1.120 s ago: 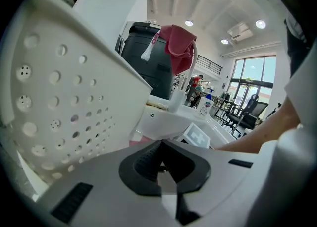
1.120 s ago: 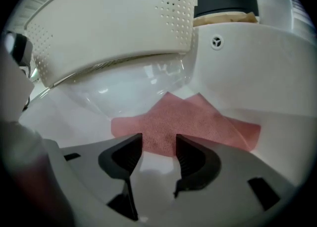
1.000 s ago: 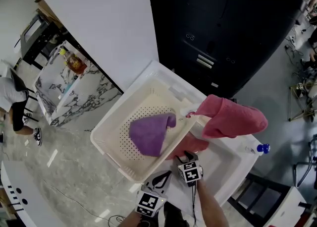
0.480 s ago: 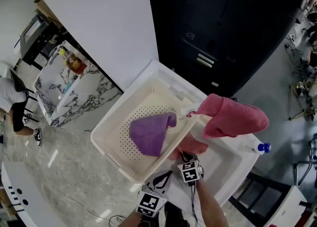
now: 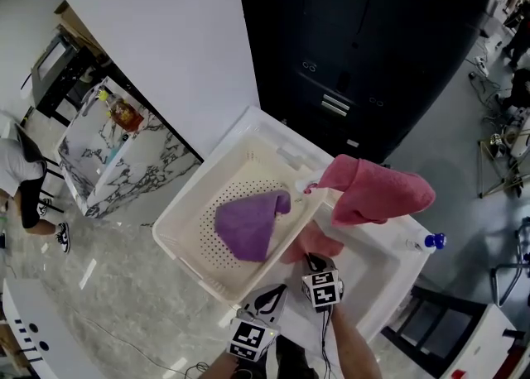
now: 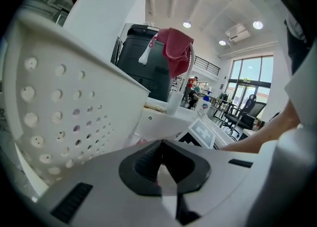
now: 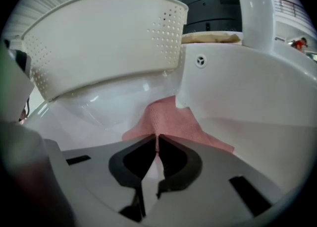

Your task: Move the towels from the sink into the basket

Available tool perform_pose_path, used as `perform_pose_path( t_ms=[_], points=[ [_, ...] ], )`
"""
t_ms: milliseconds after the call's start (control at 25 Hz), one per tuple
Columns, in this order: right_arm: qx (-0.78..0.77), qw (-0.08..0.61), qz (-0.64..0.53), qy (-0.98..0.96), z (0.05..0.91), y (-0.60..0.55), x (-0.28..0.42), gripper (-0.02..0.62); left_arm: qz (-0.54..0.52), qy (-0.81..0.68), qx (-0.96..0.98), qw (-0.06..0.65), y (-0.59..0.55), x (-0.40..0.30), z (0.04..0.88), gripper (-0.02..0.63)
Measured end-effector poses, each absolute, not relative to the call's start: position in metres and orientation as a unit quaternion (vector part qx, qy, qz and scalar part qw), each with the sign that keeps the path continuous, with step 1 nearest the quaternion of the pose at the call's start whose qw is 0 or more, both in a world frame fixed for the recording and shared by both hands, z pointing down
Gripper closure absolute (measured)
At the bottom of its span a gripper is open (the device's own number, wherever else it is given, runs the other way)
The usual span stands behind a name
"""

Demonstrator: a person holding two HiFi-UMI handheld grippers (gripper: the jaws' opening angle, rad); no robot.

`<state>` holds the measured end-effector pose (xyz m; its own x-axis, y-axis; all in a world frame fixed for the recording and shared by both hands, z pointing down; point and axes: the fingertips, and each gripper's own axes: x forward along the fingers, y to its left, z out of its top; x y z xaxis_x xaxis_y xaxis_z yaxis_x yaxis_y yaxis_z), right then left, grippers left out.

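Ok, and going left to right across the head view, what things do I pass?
marble counter → purple towel → hanging pink towel → blue-capped bottle

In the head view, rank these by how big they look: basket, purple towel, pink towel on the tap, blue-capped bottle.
1. Basket.
2-3. Pink towel on the tap and purple towel: close; the pink hangs nearer the camera, so unranked.
4. Bottle.
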<state>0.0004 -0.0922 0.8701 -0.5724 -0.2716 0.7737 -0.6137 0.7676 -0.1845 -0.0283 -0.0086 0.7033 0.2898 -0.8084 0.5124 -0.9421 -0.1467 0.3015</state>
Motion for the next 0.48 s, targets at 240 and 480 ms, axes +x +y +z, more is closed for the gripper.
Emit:
perform_pose_path(
  t_ms=[240,480],
  points=[
    [0.289,0.350,0.214,-0.865,0.833,-0.102,0.019,0.557,0.113,-0.581,0.756,0.279,-0.008,-0.025,0.686,0.598],
    [0.320,0.316,0.202,-0.870,0.786,-0.107,0.040,0.557,0.109,-0.581,0.766,0.254,-0.010,-0.023,0.660,0.598]
  ],
)
